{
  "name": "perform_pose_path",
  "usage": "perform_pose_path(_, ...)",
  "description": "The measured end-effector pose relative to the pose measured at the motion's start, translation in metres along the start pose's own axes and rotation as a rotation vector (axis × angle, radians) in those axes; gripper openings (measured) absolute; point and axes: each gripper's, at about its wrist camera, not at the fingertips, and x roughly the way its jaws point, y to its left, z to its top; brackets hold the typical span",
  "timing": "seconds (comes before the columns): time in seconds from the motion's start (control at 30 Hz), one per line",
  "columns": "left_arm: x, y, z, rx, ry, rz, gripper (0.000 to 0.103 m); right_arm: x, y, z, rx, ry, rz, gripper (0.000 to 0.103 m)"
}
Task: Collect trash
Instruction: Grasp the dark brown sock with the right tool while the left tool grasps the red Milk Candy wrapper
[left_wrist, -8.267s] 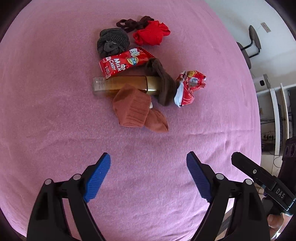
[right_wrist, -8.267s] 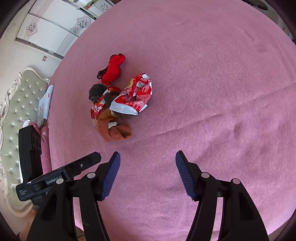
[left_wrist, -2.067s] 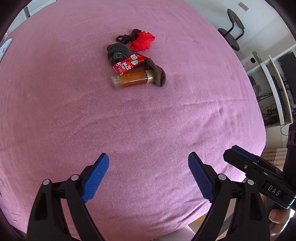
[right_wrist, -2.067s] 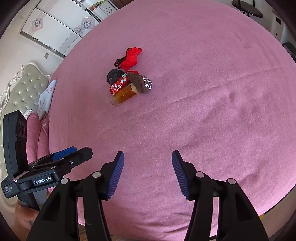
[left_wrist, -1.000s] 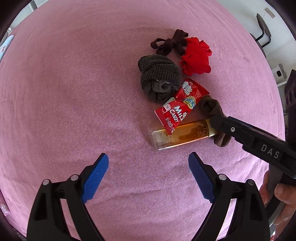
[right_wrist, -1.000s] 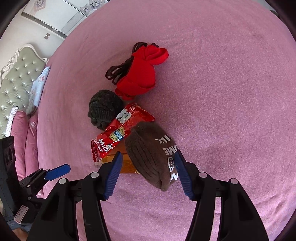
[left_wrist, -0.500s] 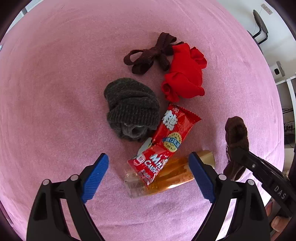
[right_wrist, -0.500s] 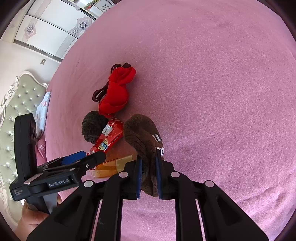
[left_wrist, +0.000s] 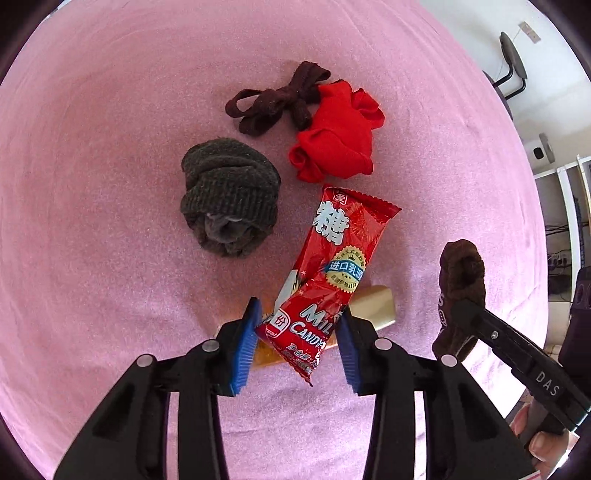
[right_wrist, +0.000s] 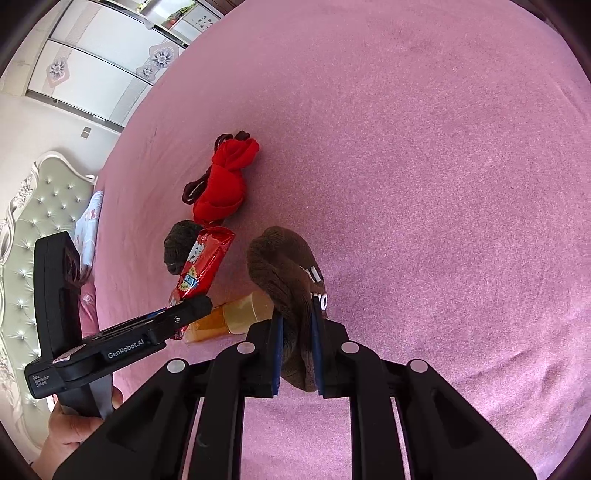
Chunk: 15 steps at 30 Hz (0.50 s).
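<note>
Two grippers work over a pink bedspread (left_wrist: 92, 184). On the left gripper (left_wrist: 295, 341) the blue pads have just been closing and now pinch the lower end of the red candy wrapper (left_wrist: 332, 266), which lies across an amber bottle (left_wrist: 373, 306). Right gripper (right_wrist: 297, 354) has its pads pressed tight on a brown sock (right_wrist: 288, 273), which is lifted off the cloth just right of the bottle. Near the wrapper's top end sit a grey sock ball (left_wrist: 229, 195), a red sock (left_wrist: 340, 136) and a dark maroon sock (left_wrist: 277, 99), the last two touching.
</note>
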Motion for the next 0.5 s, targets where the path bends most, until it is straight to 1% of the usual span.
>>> perform_pose_path(0.1,-0.015,0.006,-0.015,-0.031,-0.013,-0.036,0.040,-0.008,0.002,-0.006,-0.006,-0.005,0.010,0.013)
perform_pose_path(0.23,-0.034,0.010,-0.038,-0.053,-0.032,-0.055,0.040,-0.022,0.009,-0.021,-0.031,-0.008,0.019,0.013)
perform_pose_path(0.4,-0.052,0.013,-0.079,-0.059,-0.028,-0.077,0.040,-0.042,0.019,-0.051,-0.047,0.002,0.026,0.013)
perform_pose_path(0.47,-0.059,0.008,-0.097,-0.061,-0.022,-0.090,0.040,-0.051,0.023,-0.066,-0.048,0.004,0.025,0.013)
perform_pose_path(0.5,-0.060,0.004,-0.100,-0.059,-0.019,-0.094,0.040,-0.056,0.025,-0.074,-0.048,0.004,0.023,0.013)
